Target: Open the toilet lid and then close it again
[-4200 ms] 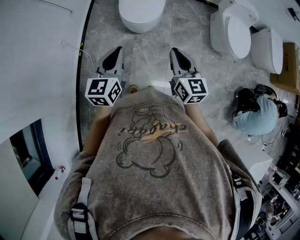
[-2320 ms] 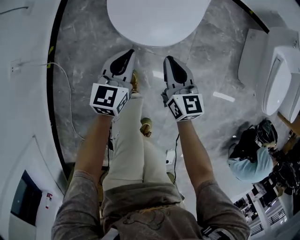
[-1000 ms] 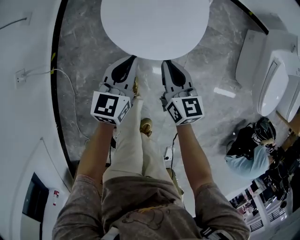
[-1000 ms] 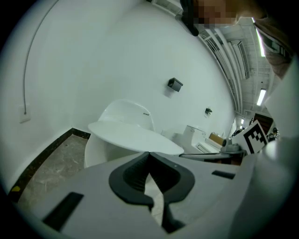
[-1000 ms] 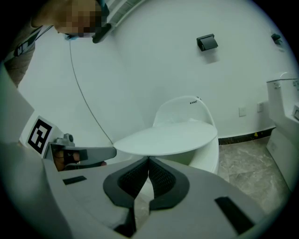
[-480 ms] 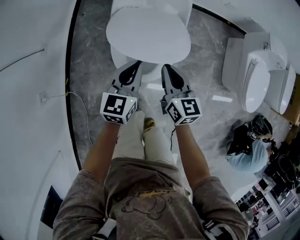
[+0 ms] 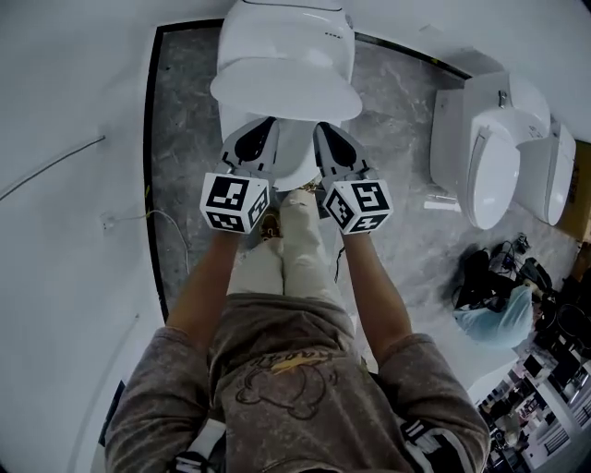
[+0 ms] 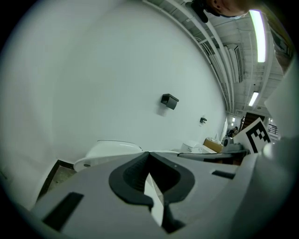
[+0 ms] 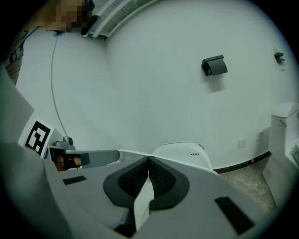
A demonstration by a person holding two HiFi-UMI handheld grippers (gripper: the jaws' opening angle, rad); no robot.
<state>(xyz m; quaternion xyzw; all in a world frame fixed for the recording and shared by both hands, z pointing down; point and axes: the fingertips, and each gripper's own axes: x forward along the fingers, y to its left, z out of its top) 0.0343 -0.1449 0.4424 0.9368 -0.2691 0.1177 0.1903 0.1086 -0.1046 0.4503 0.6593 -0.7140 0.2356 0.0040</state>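
The white toilet lid (image 7: 284,88) lies flat and shut on its toilet (image 7: 288,26), which stands against the wall at the far edge of the grey floor (image 7: 189,139). The left gripper (image 7: 266,123) and right gripper (image 7: 320,127) hover just before it, each with jaws pressed together on nothing. They cover the bowl's front (the lid's near rim too).

It looks like a toilet showroom: one toilet (image 7: 286,55) ahead of my fingers (image 7: 251,143), other toilets (image 7: 489,166) to their right, marble floor (image 7: 185,139).
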